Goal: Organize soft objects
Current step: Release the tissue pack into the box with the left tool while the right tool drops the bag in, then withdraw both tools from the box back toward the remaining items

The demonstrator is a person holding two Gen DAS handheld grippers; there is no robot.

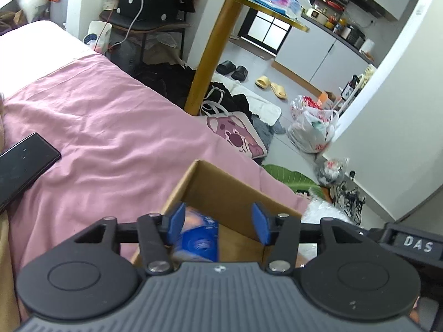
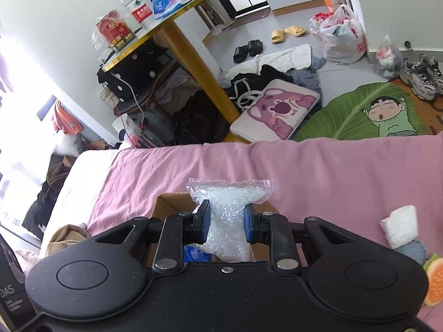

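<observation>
An open cardboard box [image 1: 229, 191] stands on the pink bed sheet [image 1: 105, 127]. My left gripper [image 1: 218, 222] hangs open just above it, nothing between its blue pads. A blue packet [image 1: 199, 238] lies inside the box under the left pad. In the right wrist view my right gripper [image 2: 226, 222] is shut on a clear bag of small beads [image 2: 228, 202], held over the same box [image 2: 171, 202]. A white soft packet [image 2: 400, 225], a grey-blue plush piece [image 2: 415, 251] and a burger plush [image 2: 434, 282] lie on the sheet [image 2: 332, 171] to the right.
A black phone [image 1: 22, 166] lies on the sheet at the left. A round table on a gold post [image 1: 210, 52] stands beside the bed. Clothes, a pink bear cushion [image 1: 238, 132], slippers and plastic bags [image 1: 313, 130] cover the floor. A leaf rug [image 2: 357, 110] lies past the bed edge.
</observation>
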